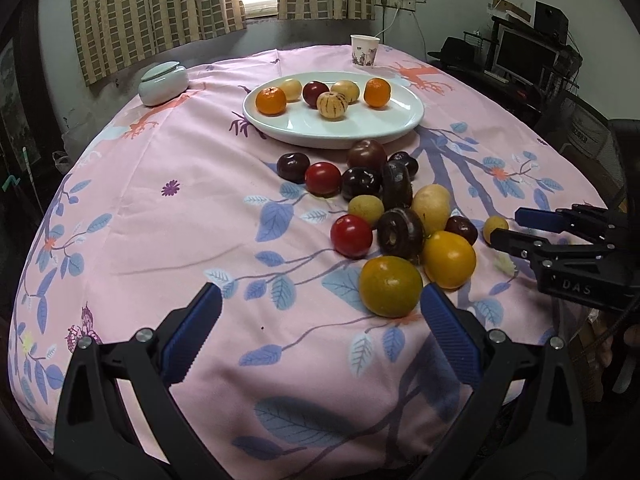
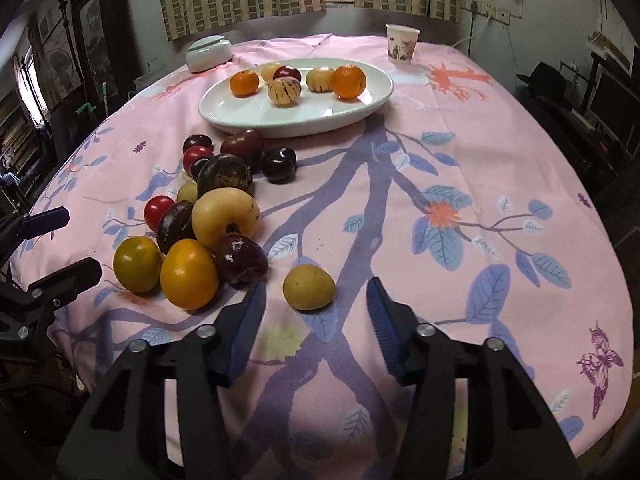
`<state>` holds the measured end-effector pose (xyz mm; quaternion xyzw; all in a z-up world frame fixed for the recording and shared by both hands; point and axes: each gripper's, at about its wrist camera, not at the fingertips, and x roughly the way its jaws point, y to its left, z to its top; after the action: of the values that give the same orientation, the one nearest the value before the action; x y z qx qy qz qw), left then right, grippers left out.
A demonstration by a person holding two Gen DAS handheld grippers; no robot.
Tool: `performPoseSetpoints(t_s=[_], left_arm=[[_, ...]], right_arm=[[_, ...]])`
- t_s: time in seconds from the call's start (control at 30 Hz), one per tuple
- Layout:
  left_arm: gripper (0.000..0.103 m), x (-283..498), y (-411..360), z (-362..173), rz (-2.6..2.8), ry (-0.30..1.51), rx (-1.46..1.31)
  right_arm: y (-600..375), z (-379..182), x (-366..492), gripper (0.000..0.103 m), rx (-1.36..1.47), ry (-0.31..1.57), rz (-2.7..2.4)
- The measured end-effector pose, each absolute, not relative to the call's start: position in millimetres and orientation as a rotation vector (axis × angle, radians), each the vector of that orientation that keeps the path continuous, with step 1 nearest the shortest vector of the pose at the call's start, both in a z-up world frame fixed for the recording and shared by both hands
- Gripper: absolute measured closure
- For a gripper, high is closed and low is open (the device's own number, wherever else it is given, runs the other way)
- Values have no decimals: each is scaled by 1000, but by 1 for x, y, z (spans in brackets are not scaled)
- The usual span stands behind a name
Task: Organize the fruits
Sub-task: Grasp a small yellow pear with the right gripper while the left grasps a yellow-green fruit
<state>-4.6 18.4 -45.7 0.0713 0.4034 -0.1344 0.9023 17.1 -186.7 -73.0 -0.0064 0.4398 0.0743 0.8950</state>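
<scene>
On the white plate (image 1: 304, 128), 6 fruits; loose pile (image 1: 400, 216) remains. Left gripper (image 1: 320, 312) and right gripper (image 2: 316, 300) gape empty.

Red plum (image 2: 286, 73): we see it half hidden behind the striped fruit (image 2: 284, 91).
Bench (image 1: 132, 200): its 6 o'clock edge is cut off.
</scene>
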Motion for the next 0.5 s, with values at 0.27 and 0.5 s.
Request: performPoseSetpoints(t_s=[0.27, 0.5], left_arm=[[2, 0, 15, -54, -284, 862, 162], [2, 5, 4, -62, -297, 872, 180]], right_arm=[[-181, -79, 21, 74, -36, 926, 171], [-196, -67, 5, 74, 2, 890, 141]])
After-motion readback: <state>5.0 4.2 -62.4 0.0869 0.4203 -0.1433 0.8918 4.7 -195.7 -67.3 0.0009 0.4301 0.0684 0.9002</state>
